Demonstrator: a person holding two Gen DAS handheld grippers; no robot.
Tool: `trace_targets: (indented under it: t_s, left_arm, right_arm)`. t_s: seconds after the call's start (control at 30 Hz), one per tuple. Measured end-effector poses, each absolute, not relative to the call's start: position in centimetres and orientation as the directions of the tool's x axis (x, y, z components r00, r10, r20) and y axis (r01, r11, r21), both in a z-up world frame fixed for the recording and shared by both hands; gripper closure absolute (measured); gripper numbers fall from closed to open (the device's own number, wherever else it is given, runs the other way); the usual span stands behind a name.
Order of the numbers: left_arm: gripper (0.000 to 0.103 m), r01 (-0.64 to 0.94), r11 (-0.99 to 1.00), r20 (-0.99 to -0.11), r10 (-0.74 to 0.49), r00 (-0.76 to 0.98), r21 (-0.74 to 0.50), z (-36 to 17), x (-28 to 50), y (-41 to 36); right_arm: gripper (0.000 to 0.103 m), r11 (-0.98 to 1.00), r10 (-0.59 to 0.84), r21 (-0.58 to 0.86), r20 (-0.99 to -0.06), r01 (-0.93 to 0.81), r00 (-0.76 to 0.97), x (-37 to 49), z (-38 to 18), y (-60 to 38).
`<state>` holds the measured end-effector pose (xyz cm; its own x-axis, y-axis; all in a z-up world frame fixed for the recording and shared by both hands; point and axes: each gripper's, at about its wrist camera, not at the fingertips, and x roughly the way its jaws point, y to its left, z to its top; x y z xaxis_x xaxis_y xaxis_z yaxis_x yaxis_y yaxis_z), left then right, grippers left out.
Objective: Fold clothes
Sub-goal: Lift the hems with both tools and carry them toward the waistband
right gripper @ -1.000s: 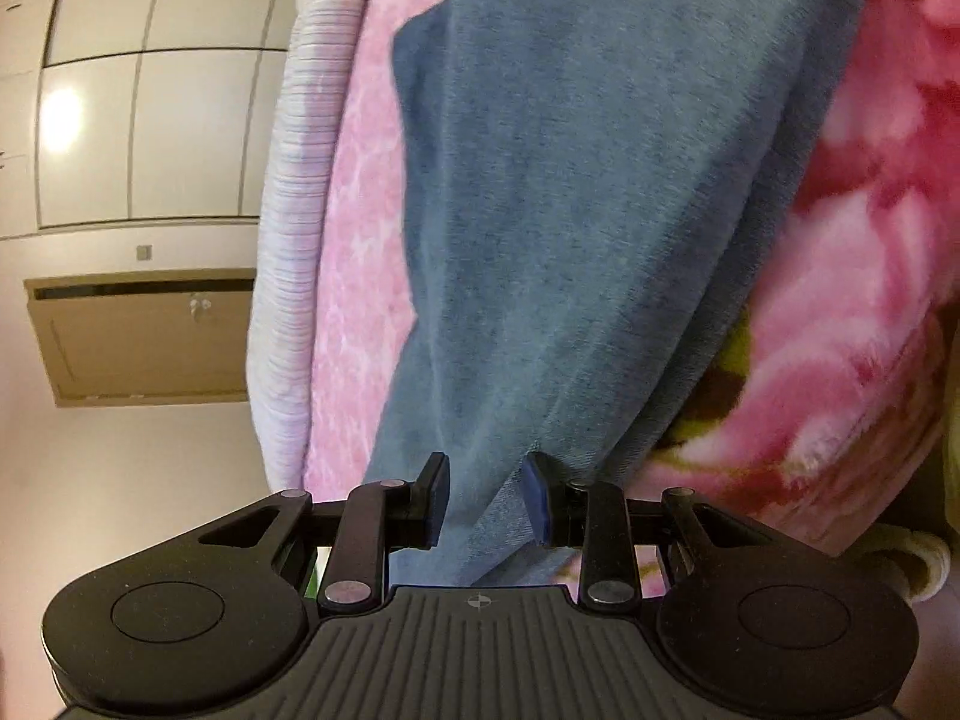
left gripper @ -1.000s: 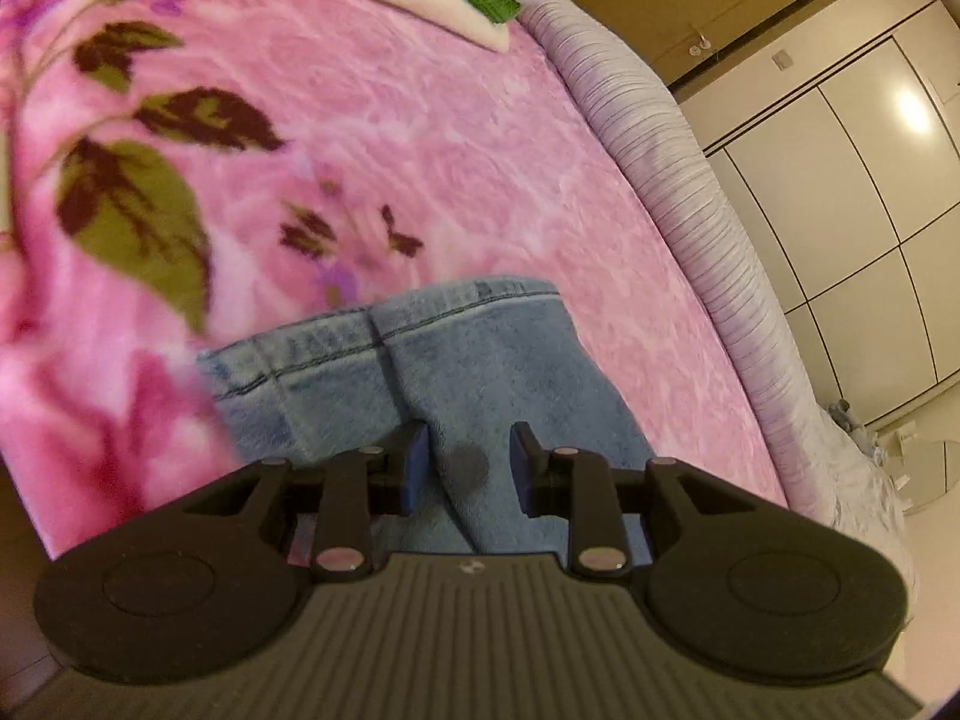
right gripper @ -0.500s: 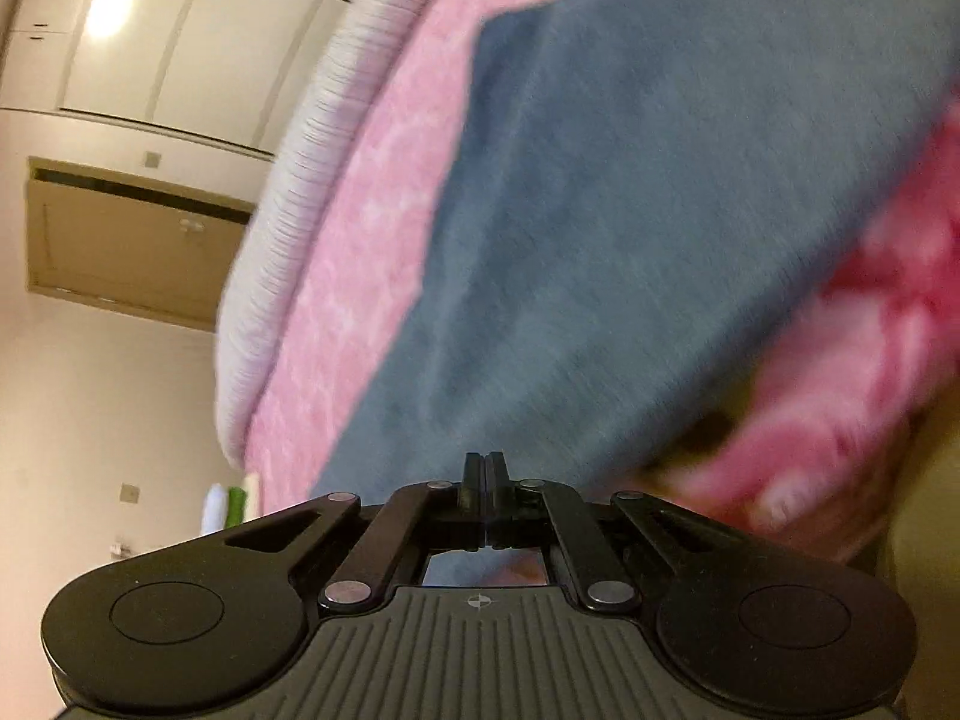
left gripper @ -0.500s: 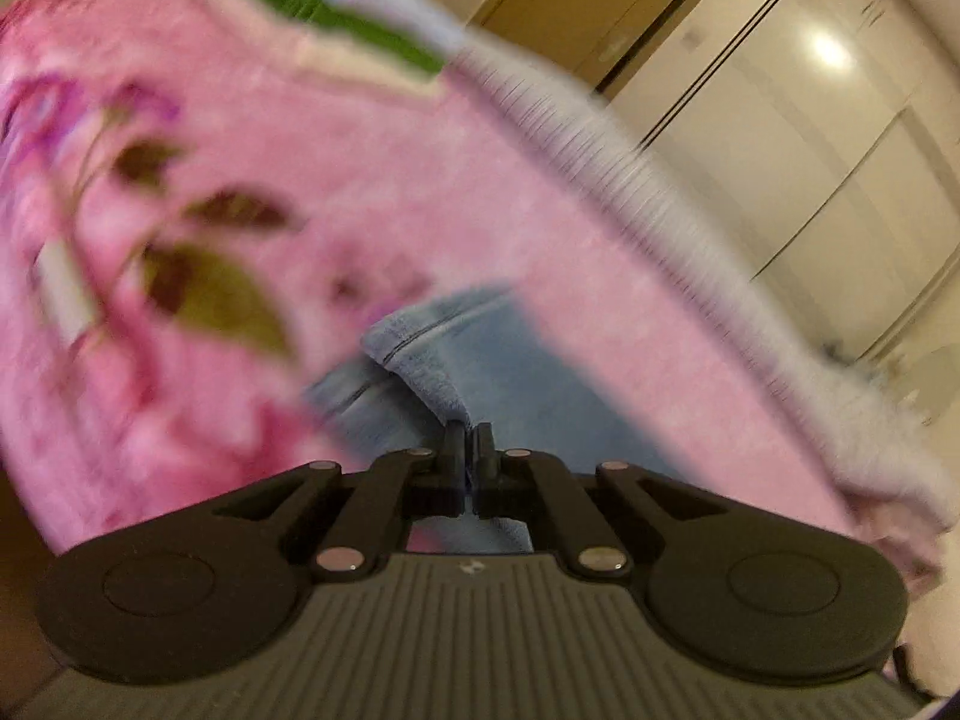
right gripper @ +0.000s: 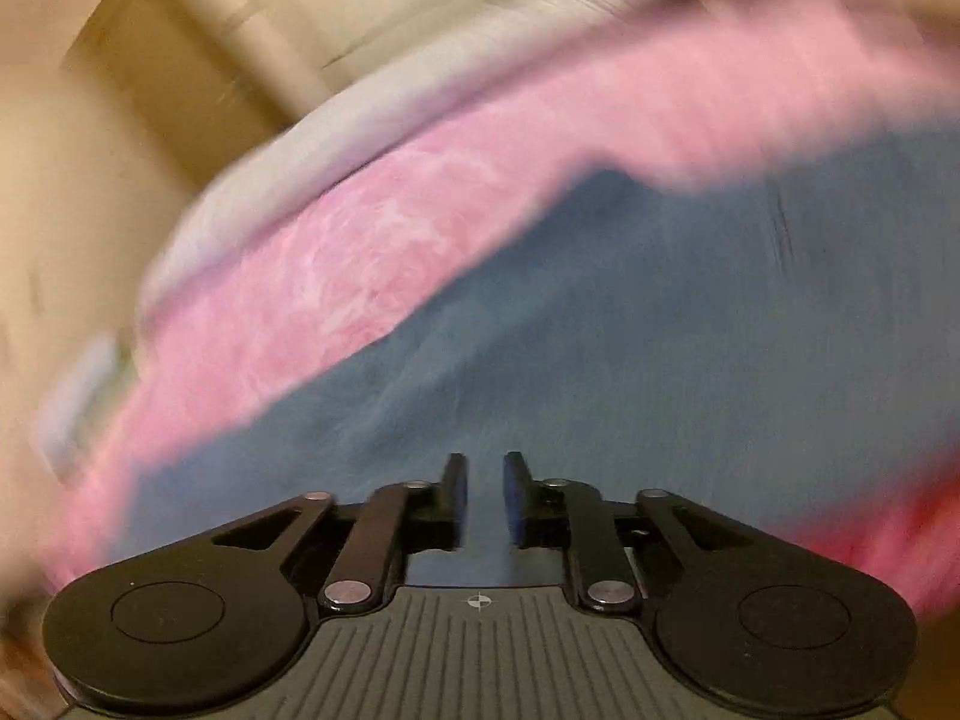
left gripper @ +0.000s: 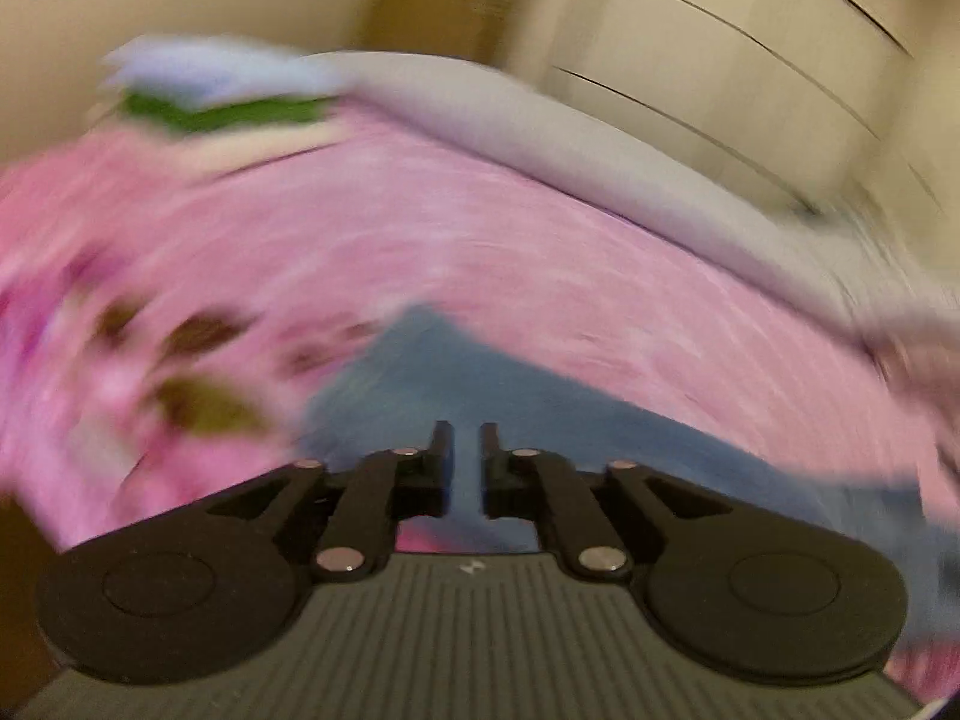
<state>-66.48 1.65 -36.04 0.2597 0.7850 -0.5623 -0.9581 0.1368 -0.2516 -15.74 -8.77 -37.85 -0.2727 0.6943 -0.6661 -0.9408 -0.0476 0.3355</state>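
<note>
Blue denim jeans (left gripper: 480, 384) lie on a pink floral blanket (left gripper: 480, 240); both views are blurred by motion. My left gripper (left gripper: 467, 441) sits just above the near edge of the jeans, its jaws a narrow gap apart with nothing clearly between them. In the right wrist view the jeans (right gripper: 660, 330) fill the middle and right. My right gripper (right gripper: 485, 474) hovers over the denim, its jaws slightly apart, blue pads showing, nothing held.
A stack of folded clothes (left gripper: 222, 102), green and pale blue, lies at the far end of the bed. A grey striped cover (left gripper: 570, 138) runs along the far edge of the bed. White wardrobe doors (left gripper: 750, 30) stand behind it.
Both grippers were shut on the jeans half a second ago and have now opened a little. Both views have swung quickly, blurring them, and the grippers sit further back over the denim.
</note>
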Motion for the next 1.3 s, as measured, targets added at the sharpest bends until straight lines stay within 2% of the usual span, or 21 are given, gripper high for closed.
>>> trace_targets:
  t_s: [0.03, 0.13, 0.23, 0.43, 0.53, 0.63, 0.8, 0.87, 1.0, 1.07, 1.13, 1.2, 1.3]
  left_arm:
    - [0.089, -0.953, 0.220, -0.558, 0.773, 0.302, -0.210, -35.3, -64.3, 2.4]
    - [0.089, -0.891, 0.430, -0.564, 0.703, 0.433, -0.147, -34.0, -58.3, 5.8]
    - [0.087, -0.799, 0.595, -0.605, 0.607, 0.515, -0.084, -34.0, -53.1, 9.7]
    - [0.081, -0.603, 0.794, -0.756, 0.441, 0.484, 0.077, -37.7, -47.3, 14.8]
    - [0.074, -0.543, 0.833, -0.782, 0.406, 0.473, 0.105, -40.0, -47.5, 15.4]
    - [0.071, -0.517, 0.849, -0.778, 0.395, 0.488, 0.107, -41.2, -48.1, 15.3]
    - [0.062, -0.479, 0.861, -0.765, 0.424, 0.485, 0.174, -41.9, -48.0, 15.0]
    - [0.062, -0.466, 0.868, -0.775, 0.413, 0.478, 0.174, -41.9, -47.7, 15.3]
    - [0.079, -0.409, 0.894, -0.796, 0.377, 0.473, 0.181, -41.8, -46.9, 15.0]
    - [0.081, -0.381, 0.898, -0.792, 0.392, 0.468, 0.219, -42.1, -46.7, 14.4]
    - [0.084, -0.362, 0.901, -0.789, 0.397, 0.469, 0.239, -42.2, -46.6, 14.1]
    - [0.087, -0.344, 0.902, -0.785, 0.405, 0.469, 0.259, -42.3, -46.5, 13.7]
    - [0.089, -0.314, 0.902, -0.782, 0.418, 0.462, 0.296, -42.4, -46.2, 13.2]
  right_arm:
    - [0.075, -0.118, 0.694, 0.261, -0.669, -0.958, -0.267, -16.4, -37.3, -8.1]
    - [0.075, -0.313, 0.663, 0.141, -0.675, -0.939, -0.323, -18.9, -36.5, -5.4]
    - [0.075, -0.485, 0.626, 0.033, -0.685, -0.874, -0.373, -21.3, -36.0, -2.4]
    - [0.075, -0.617, 0.541, 0.020, -0.716, -0.787, -0.442, -23.8, -37.5, 4.5]
    - [0.074, -0.657, 0.496, 0.005, -0.750, -0.754, -0.437, -24.1, -39.0, 7.5]
    - [0.073, -0.688, 0.417, 0.042, -0.794, -0.724, -0.442, -23.7, -40.3, 9.6]
    - [0.068, -0.738, 0.382, 0.026, -0.807, -0.674, -0.449, -23.0, -41.4, 9.8]
    - [0.063, -0.745, 0.385, 0.007, -0.812, -0.667, -0.439, -22.9, -41.2, 9.9]
    - [0.061, -0.771, 0.372, -0.017, -0.823, -0.637, -0.428, -23.5, -41.4, 10.3]
    - [0.066, -0.789, 0.380, -0.048, -0.822, -0.613, -0.424, -23.9, -41.6, 10.0]
    - [0.082, -0.803, 0.380, -0.065, -0.822, -0.593, -0.424, -24.1, -41.7, 9.7]
    - [0.089, -0.813, 0.383, -0.084, -0.822, -0.576, -0.421, -24.4, -41.8, 9.4]
    - [0.090, -0.821, 0.409, -0.141, -0.822, -0.554, -0.396, -25.1, -42.0, 9.1]
